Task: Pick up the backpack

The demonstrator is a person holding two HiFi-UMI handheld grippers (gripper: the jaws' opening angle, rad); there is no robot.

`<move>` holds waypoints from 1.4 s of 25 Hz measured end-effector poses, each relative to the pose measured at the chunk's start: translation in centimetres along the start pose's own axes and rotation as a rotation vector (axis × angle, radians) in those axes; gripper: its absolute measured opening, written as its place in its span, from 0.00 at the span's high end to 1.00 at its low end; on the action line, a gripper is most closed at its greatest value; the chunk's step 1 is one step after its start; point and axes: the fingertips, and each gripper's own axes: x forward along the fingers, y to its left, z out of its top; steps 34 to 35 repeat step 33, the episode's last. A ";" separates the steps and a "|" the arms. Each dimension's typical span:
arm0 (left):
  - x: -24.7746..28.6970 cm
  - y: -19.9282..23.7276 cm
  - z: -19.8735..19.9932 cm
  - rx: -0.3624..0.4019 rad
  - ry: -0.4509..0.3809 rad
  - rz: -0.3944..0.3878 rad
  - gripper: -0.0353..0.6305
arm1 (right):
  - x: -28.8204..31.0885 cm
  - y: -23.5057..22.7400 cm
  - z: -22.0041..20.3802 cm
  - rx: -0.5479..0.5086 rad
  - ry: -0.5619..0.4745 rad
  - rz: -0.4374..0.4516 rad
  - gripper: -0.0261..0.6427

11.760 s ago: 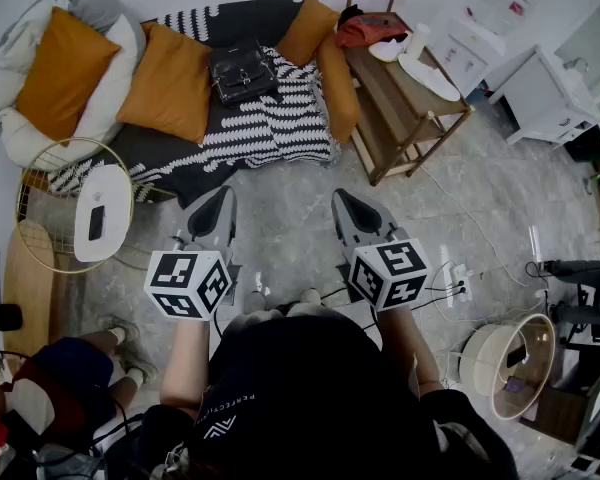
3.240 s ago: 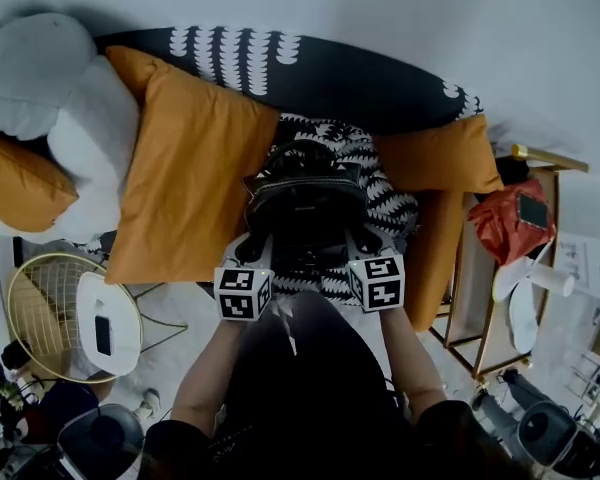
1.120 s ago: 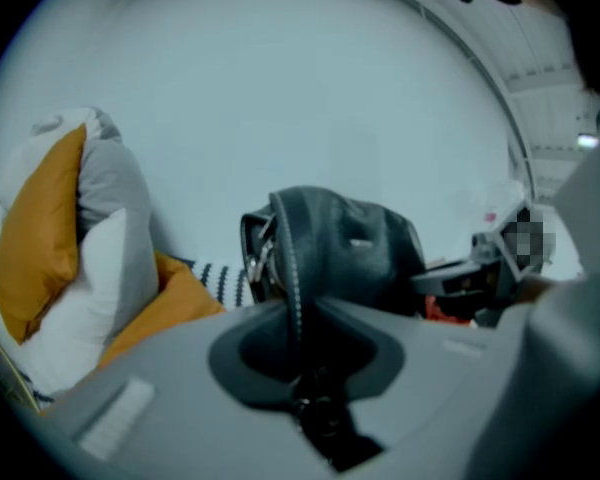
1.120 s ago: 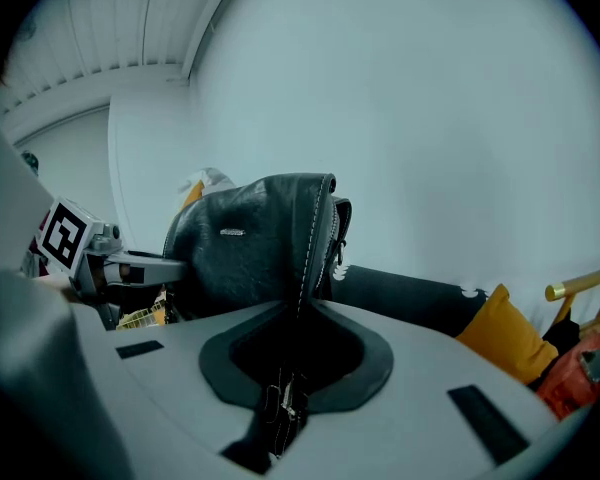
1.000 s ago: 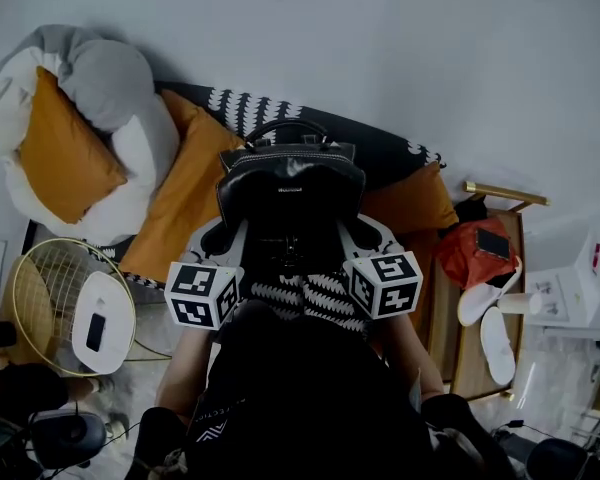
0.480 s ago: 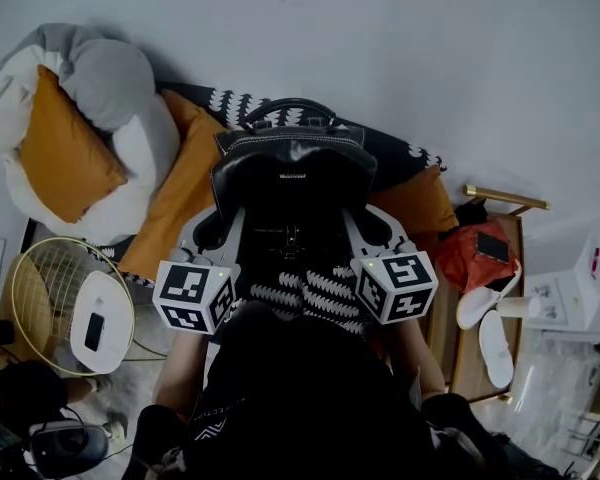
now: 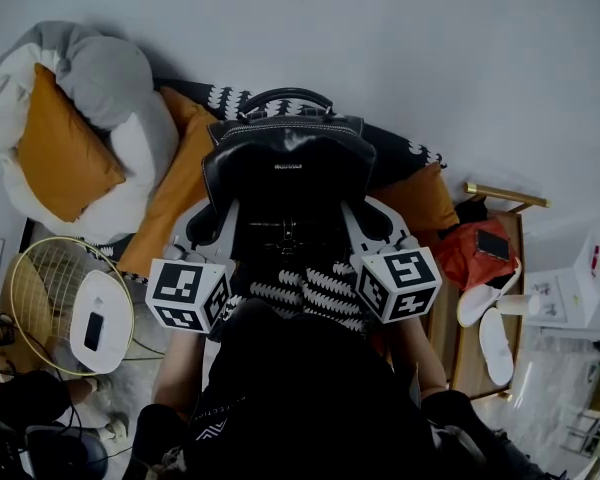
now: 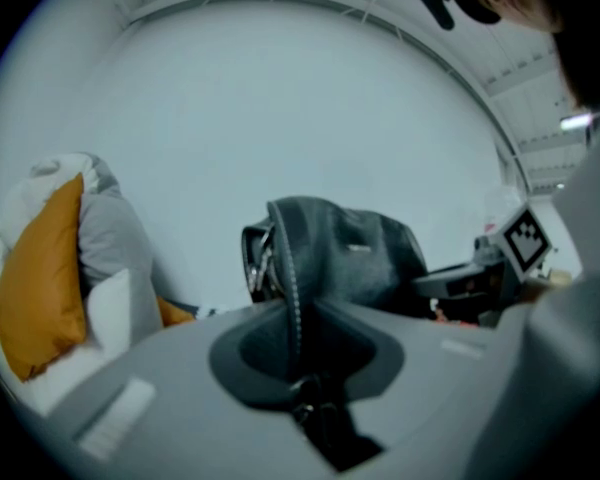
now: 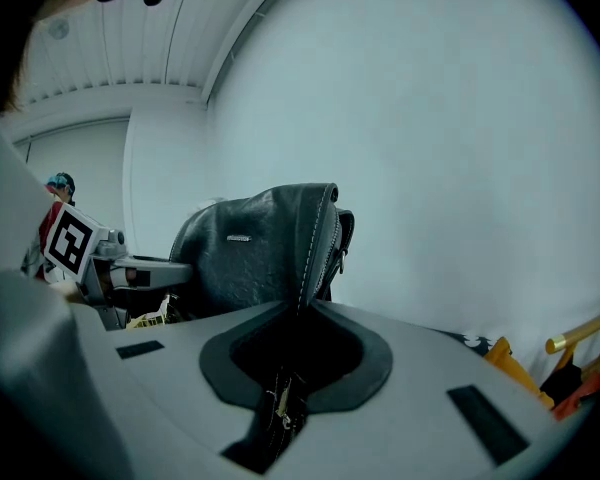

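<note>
Black backpack [image 7: 285, 173], clamped at its sides — left tongs [image 7: 208, 230], right tongs [image 7: 372, 224]

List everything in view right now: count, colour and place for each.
backpack: one, black, held up in front of the sofa
cushions: three, orange, along the sofa
pillow: one, grey and white, left end of the sofa
throw: one, black with white pattern, on the sofa under the backpack
side table: one, white top in a gold wire frame, lower left
dark device: one, on the side table
bench: one, wooden, right of the sofa
bag: one, red, on the bench
slippers: two, white, on the bench
left gripper: grey, fingers shut on the backpack's left side
right gripper: grey, fingers shut on its right side
</note>
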 end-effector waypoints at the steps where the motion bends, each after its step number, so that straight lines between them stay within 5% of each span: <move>1: 0.0 0.0 0.0 -0.002 -0.001 0.000 0.86 | 0.0 0.0 0.0 0.000 -0.002 0.002 0.92; 35: 1.4 0.8 -1.2 -0.033 0.029 -0.006 0.86 | 1.4 -0.7 -1.0 0.032 0.025 -0.004 0.92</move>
